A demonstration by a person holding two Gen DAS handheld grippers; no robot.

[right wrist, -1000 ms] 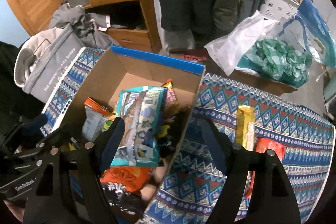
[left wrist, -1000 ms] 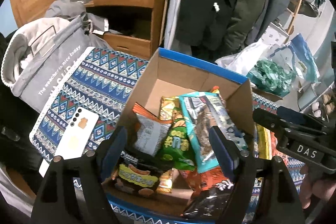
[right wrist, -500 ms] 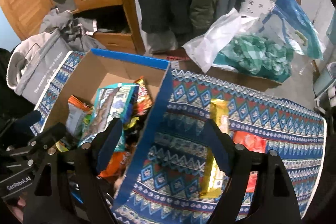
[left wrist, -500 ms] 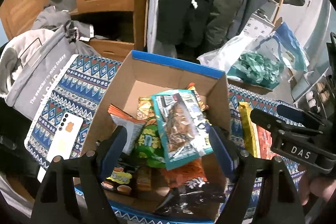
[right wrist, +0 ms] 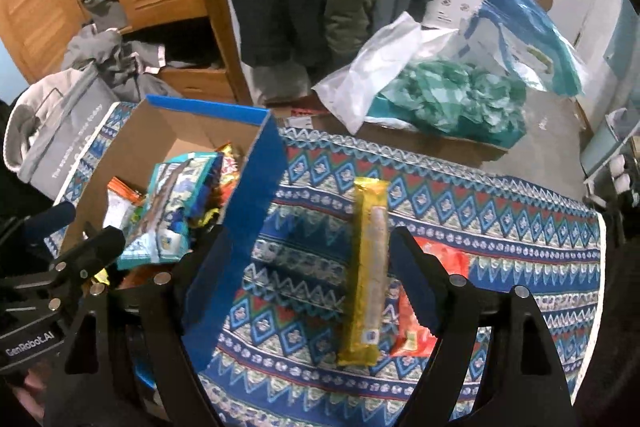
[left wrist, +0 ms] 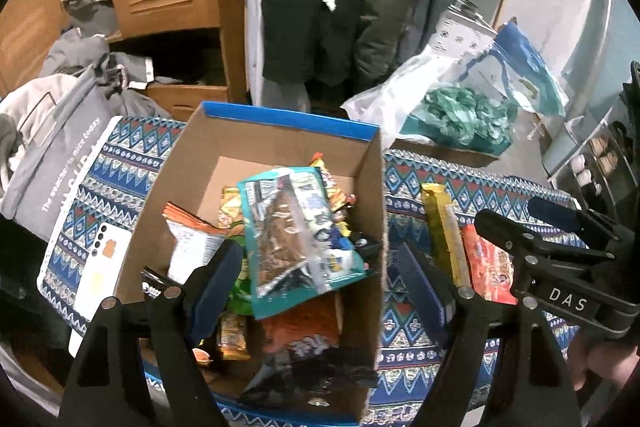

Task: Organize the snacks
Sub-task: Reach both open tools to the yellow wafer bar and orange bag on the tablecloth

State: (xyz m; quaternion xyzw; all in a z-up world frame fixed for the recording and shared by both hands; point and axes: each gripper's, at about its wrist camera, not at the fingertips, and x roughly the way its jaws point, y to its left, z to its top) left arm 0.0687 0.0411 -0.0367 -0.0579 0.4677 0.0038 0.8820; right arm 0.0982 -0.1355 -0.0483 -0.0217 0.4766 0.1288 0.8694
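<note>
**Spotter:** What's in front of you, biggest first?

**Me:** I see a patterned cloth [right wrist: 460, 211] spread across the surface. On its left part stands an open cardboard box [left wrist: 276, 135] with a blue rim. Beyond the far edge I see a white bag [right wrist: 384, 75] with green fabric [right wrist: 452, 99] spilling out of it, and a grey bag [left wrist: 60, 147] at the left.

**Spotter:** And the snacks?

**Me:** Most are heaped in the box. A teal packet [left wrist: 296, 239] lies on top, an orange-and-white packet [left wrist: 188, 239] to its left, an orange packet [left wrist: 304, 327] and a dark one [left wrist: 308, 367] nearer to me. Two sit out on the cloth right of the box: a long yellow bar [right wrist: 368, 267], and a red-orange packet [right wrist: 416, 311] touching its right side, partly tucked under it.

**Spotter:** Grippers?

**Me:** My left gripper [left wrist: 320, 287] hangs over the box, jaws wide apart, holding nothing; one finger is above the snacks, the other is outside the box's right wall. My right gripper [right wrist: 316, 275] is over the cloth. Its jaws have just been opening and stand well apart, gripping nothing; the yellow bar lies below, between the fingers, nearer the right one, untouched.

**Spotter:** Anything small?

**Me:** A white phone [left wrist: 104, 267] lies on the cloth left of the box.
</note>
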